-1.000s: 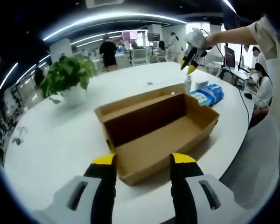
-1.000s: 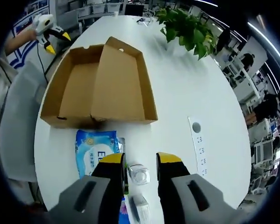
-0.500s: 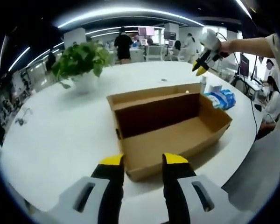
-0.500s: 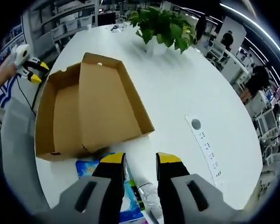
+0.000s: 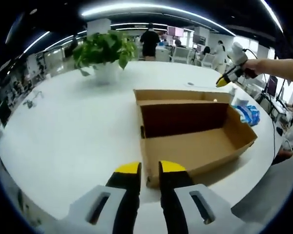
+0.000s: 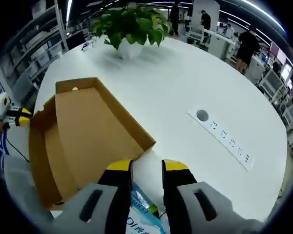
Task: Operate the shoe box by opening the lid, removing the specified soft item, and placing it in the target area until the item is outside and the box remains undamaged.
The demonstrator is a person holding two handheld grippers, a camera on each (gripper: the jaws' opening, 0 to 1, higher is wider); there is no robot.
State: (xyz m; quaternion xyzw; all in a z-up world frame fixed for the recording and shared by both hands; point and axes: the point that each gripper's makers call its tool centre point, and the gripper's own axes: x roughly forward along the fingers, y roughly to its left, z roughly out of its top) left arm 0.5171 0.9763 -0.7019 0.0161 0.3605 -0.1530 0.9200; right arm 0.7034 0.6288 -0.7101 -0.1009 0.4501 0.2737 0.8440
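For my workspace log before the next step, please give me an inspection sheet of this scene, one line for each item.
Surface: white table, bare around the box.
Job's things: cardboard shoe box open, lid folded back, inside looks empty; blue soft pack lies outside it, by the right gripper.
Clutter: potted plant; small white items beside the pack, too small to identify.
Grippers: left gripper jaws nearly together, holding nothing, at the box's near corner; right gripper jaws apart, over the pack.
Cables: a cable hangs from the right gripper; power strip set in the table.
Surroundings: office, people in the background.
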